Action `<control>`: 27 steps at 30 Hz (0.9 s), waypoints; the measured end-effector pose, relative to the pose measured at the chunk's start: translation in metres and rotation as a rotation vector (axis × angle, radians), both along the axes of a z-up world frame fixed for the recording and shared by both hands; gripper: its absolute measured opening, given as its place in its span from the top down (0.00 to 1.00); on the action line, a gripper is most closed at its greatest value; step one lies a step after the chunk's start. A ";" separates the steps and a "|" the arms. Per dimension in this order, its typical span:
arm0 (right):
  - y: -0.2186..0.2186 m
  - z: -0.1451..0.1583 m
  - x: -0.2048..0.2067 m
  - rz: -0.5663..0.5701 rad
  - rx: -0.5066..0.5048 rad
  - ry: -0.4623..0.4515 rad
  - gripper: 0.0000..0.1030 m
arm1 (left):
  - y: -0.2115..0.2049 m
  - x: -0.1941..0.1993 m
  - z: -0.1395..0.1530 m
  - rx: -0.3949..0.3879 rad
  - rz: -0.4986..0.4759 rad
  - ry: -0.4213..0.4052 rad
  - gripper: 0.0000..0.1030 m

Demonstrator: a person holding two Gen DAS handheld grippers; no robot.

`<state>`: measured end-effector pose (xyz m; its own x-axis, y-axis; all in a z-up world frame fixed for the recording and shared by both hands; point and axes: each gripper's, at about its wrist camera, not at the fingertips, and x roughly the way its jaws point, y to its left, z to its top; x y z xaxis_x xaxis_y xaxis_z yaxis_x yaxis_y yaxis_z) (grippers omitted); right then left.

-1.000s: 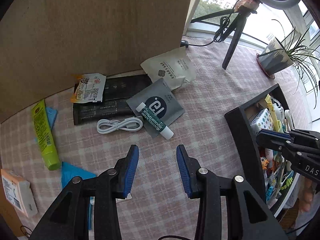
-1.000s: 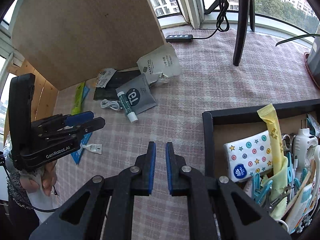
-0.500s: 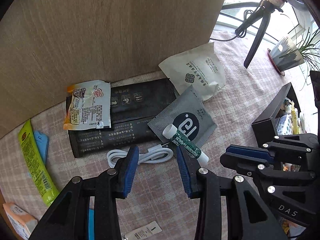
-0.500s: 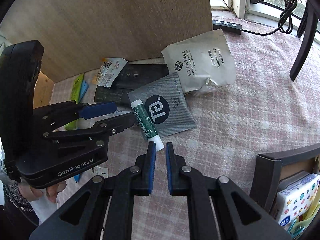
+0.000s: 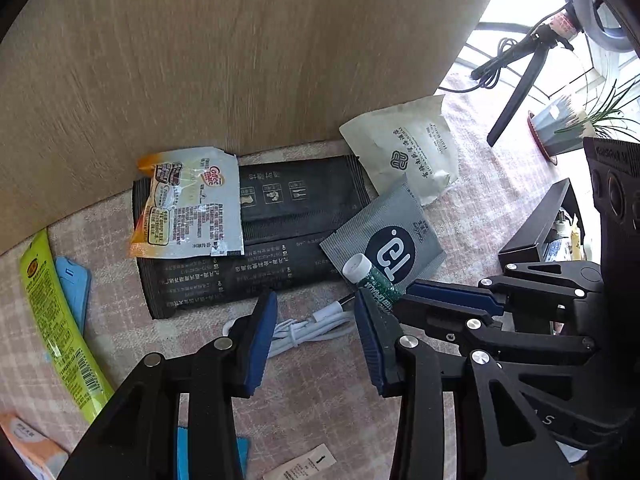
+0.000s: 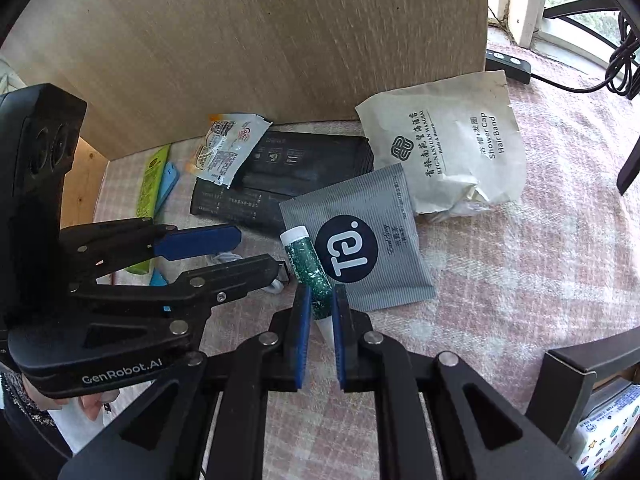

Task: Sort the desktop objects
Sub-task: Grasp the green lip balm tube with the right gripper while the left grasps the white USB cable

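Observation:
A green lip balm stick (image 6: 310, 270) with a white cap lies on the checked cloth, partly on a grey sachet (image 6: 360, 240). My right gripper (image 6: 320, 316) has its blue pads on either side of the stick's lower end, slightly apart; it looks still on the cloth. My left gripper (image 5: 314, 322) is open above a coiled white cable (image 5: 308, 330). The stick (image 5: 370, 278) and the right gripper (image 5: 452, 300) also show in the left wrist view, just right of the left gripper.
Black packets (image 5: 260, 236), a coffee creamer sachet (image 5: 188, 204) and a white shower cap pouch (image 6: 452, 144) lie by the wooden board (image 6: 280, 40). A green tube (image 5: 60, 328) lies at left. A black organiser tray (image 6: 580, 372) with sorted items is at right.
Both grippers moved forward and down toward the pile. The right gripper's pads have come around the lip balm's lower end; the left now straddles the cable.

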<state>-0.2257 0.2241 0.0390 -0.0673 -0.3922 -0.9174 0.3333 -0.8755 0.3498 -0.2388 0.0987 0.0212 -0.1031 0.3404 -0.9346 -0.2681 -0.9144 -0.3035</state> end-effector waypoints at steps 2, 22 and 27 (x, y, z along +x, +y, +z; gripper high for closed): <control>0.001 -0.001 0.001 0.006 -0.002 -0.012 0.89 | -0.004 0.004 -0.002 0.016 0.008 -0.017 0.58; -0.020 -0.012 0.016 0.045 0.045 -0.038 0.85 | 0.022 0.068 -0.008 -0.246 -0.105 0.103 0.87; -0.007 -0.004 0.027 0.020 0.033 -0.028 0.85 | 0.022 0.082 -0.007 -0.224 -0.039 0.100 0.88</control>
<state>-0.1983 0.2175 0.0347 -0.0335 -0.3628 -0.9313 0.3413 -0.8799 0.3305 -0.1568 0.1203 0.0140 -0.1893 0.1312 -0.9731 -0.3228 -0.9443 -0.0645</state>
